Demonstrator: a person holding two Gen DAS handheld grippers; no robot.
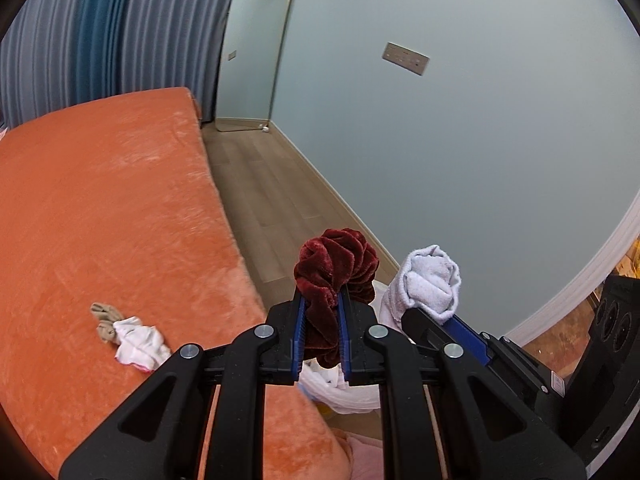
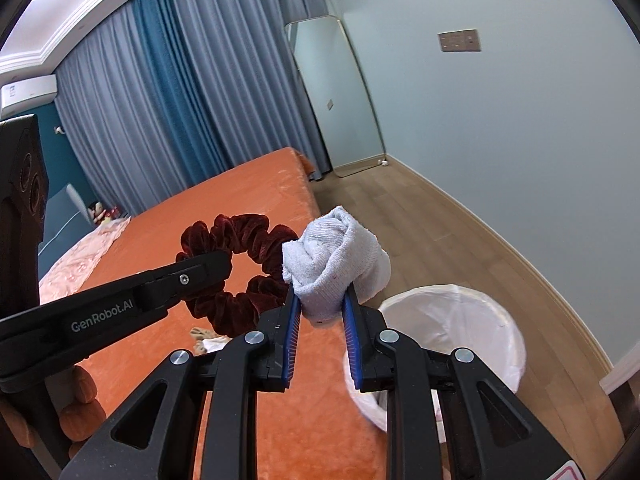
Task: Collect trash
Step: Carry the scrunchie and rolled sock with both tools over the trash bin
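Two pieces are lifted off the bed [image 1: 100,208]: my left tool [image 1: 322,316] pinches a dark red scrunchie [image 1: 334,268], my right tool [image 2: 320,308] a rolled white sock [image 2: 334,264]. Both hang near the lined bin [image 2: 472,320]; next I carry them over it and release.

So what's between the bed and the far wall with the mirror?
Only bare wood floor lies between the bed and the wall; the mirror leans at its far end. The left wrist view shows it best.
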